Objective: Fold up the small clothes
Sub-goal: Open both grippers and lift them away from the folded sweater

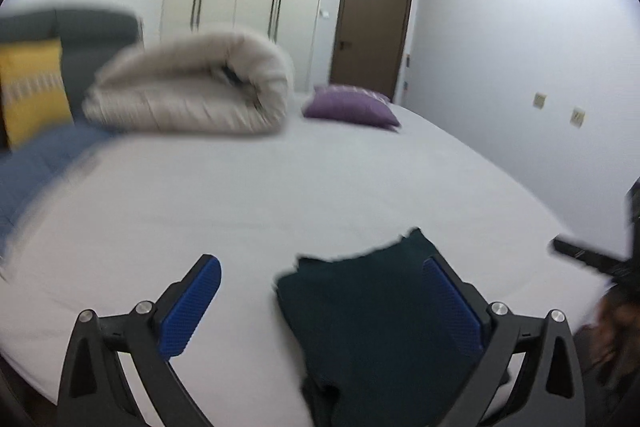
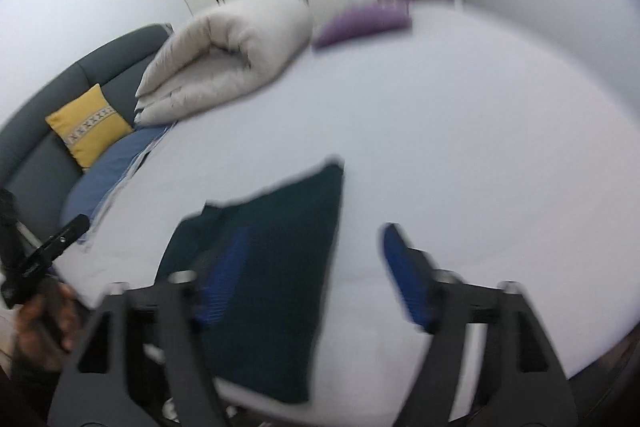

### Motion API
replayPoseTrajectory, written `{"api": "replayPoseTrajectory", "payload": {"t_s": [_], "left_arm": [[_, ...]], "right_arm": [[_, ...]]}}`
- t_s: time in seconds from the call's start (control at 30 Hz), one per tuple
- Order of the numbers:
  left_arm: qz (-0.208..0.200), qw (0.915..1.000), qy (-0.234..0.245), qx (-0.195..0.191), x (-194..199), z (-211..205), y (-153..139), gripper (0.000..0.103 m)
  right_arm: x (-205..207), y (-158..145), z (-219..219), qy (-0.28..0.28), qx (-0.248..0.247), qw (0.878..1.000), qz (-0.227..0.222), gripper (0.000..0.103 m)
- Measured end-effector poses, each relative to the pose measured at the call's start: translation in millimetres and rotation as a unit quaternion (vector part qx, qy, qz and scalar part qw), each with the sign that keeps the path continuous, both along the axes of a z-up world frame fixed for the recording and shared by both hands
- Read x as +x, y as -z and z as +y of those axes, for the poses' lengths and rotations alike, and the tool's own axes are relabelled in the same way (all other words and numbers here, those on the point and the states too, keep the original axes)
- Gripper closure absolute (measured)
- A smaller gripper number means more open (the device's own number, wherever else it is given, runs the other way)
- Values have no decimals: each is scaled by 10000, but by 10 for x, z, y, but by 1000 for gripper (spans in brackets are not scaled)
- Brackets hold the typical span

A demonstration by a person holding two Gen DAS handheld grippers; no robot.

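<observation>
White bed (image 1: 280, 187): dark folded garment (image 1: 360, 307) flat; both hand-held grippers (image 1: 320, 303) (image 2: 316, 275) spread, empty.

Dark teal garment (image 1: 360, 307), folded into a flat, roughly rectangular stack. Lies on the white bed sheet (image 1: 280, 187) near its close edge; upper edge uneven, layers slightly offset.

Left claw (image 1: 322, 301), black arms, blue ribbed pads, silver screws; right claw (image 2: 316, 279) alike
</observation>
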State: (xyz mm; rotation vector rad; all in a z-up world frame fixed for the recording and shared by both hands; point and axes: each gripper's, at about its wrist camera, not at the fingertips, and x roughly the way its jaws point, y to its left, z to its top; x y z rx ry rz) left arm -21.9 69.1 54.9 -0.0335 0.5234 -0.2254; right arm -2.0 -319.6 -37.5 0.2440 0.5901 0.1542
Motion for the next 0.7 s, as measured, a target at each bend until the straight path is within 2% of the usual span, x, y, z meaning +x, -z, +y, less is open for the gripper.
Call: {"api": "replayPoseTrajectory", "payload": {"t_s": [0.1,0.17,0.23,0.33,0.43,0.5,0.57,0.63,0.7], "left_arm": [[-272,9987,-253,359,-140,-102,-152,0],[-374,9981,-296,394,-208,-142,-219,0],[-412,9977,-401,353,-275,-99,-276,0],[-299,9989,-352,-41,-277,-25,-349,0],[-222,9976,-212,-620,-235,120,-320,0],[-170,9981,-420,-407,-211,125,-289,0],[-351,9974,-624,36,-221,75,-296,0],[-818,9907,-891,628,-341,-16,-318,0],[-949,9841,-1183,930,-403,-73,-289,0]], "right_arm": [[-181,-315,143,232,-261,9974,-625,2],[-255,-467,186,477,-264,9947,-872,0],[-295,-591,192,740,-203,9927,-934,0],[-324,-683,173,951,-61,9918,-856,0],[-282,-678,201,765,116,9956,-536,0],[-265,-623,209,753,202,9963,-369,0],[-247,-555,252,798,56,9965,-252,0],[-252,-477,312,839,-157,9961,-231,0],[-271,-430,353,822,-258,9960,-247,0]]}}
